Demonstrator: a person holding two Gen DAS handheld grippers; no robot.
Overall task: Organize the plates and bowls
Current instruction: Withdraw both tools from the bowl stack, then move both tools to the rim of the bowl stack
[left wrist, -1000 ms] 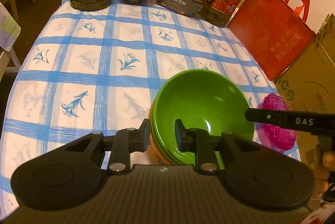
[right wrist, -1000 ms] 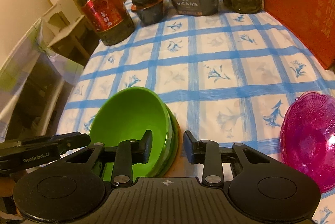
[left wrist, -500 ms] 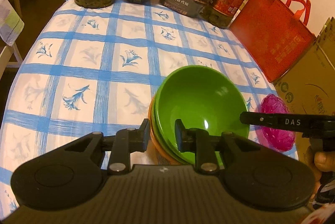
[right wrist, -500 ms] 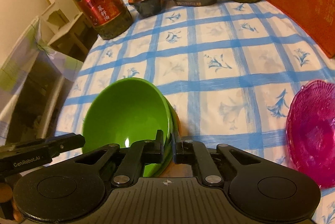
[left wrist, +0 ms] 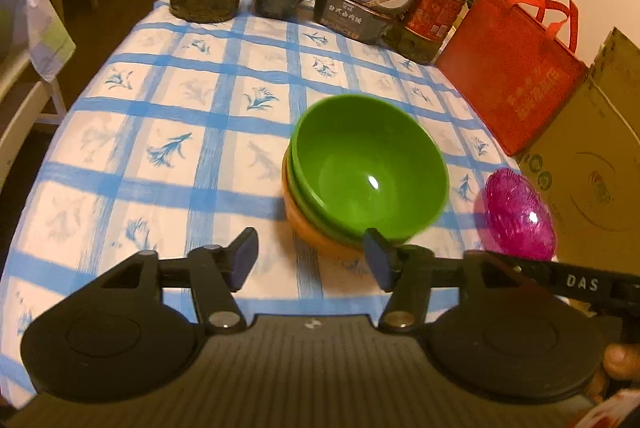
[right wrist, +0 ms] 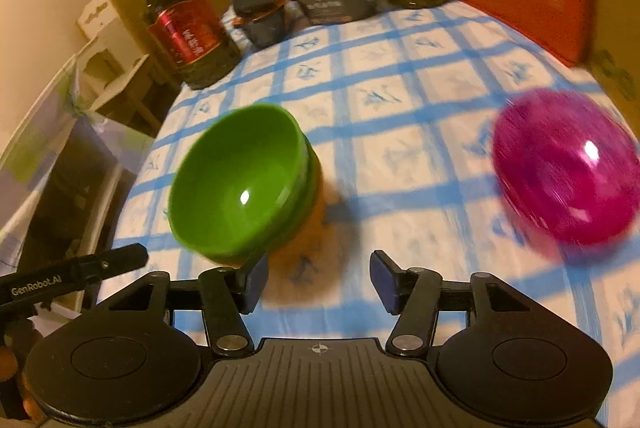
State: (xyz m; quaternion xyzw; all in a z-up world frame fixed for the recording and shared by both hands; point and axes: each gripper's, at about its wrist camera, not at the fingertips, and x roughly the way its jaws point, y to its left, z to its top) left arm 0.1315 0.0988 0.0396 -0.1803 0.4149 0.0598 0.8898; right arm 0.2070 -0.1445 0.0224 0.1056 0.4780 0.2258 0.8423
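Both hand-held grippers, left (left wrist: 310, 260) & right (right wrist: 316, 282), now spread apart w/ nothing between; 0.5 s ago both were pinched at the green bowl (left wrist: 368, 163) rim. Bowl sits nested on stack mid tabletop (left wrist: 200, 99). Pink bowl (right wrist: 564, 163) right, apart: prob. next.

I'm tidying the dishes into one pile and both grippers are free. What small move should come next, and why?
Probably swing the right gripper toward the magenta bowl. It sits alone on the tablecloth, apart from the stack topped by the green bowl, and both grippers' jaws stand open with nothing between them.
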